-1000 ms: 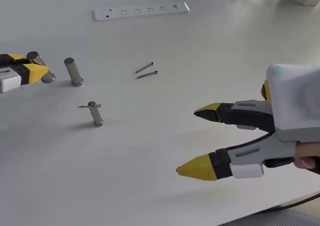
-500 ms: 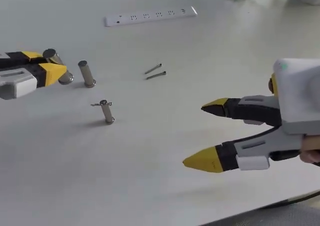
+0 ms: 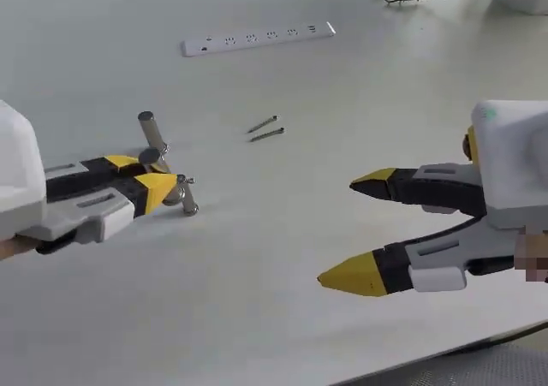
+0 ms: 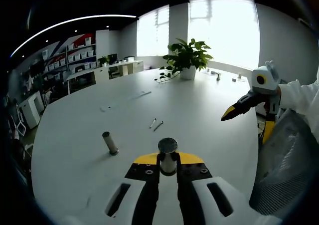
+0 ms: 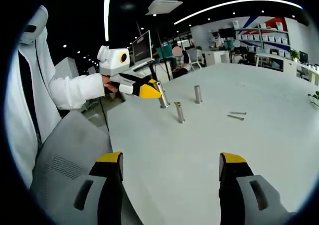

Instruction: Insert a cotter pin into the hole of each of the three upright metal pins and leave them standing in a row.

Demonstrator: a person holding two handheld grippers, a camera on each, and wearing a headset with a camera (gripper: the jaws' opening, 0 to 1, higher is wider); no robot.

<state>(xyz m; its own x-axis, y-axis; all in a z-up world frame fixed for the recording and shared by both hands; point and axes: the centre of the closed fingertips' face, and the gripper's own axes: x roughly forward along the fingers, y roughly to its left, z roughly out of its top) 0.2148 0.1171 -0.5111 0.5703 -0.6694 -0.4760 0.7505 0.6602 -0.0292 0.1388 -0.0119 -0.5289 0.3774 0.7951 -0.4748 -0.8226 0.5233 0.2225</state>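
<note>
Left gripper point(image 3: 145, 172) sat low and level, pointing right, its yellow-tipped jaws clamped tight on a metal pin point(image 4: 168, 154) right at the tips. Right gripper point(image 3: 340, 231) hovered well apart from it, pointing left, jaws spread wide with nothing between them. A white sleeve point(image 5: 75, 89) ran up to the hand behind the left gripper.
</note>
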